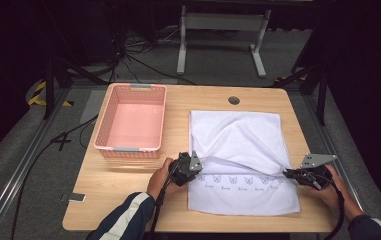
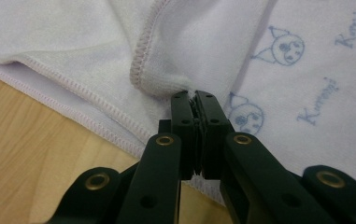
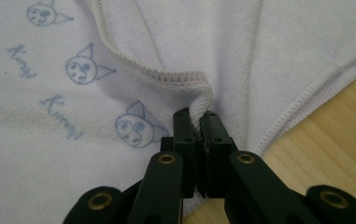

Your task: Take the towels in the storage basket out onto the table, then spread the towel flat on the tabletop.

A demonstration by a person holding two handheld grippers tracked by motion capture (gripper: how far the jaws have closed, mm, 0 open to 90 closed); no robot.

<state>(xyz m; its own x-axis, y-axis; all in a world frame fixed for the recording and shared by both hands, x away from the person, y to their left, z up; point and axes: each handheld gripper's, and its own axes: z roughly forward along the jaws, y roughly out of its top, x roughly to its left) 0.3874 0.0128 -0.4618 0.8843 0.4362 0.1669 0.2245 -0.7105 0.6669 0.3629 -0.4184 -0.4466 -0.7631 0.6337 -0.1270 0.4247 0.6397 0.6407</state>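
A white towel printed with small blue cat faces lies on the wooden table, its far part folded over towards the near side. My left gripper is shut on the stitched hem at the towel's left edge; in the left gripper view the hem bunches between the closed jaws of that gripper. At the right edge my right gripper is shut on the other corner of the fold, and the pinched hem curls into the tips of the gripper. The cloth sags in a taut line between both grippers.
A pink plastic basket stands at the table's back left. A round cable hole is near the far edge. A small grey object lies at the front left. A white table frame stands on the floor beyond.
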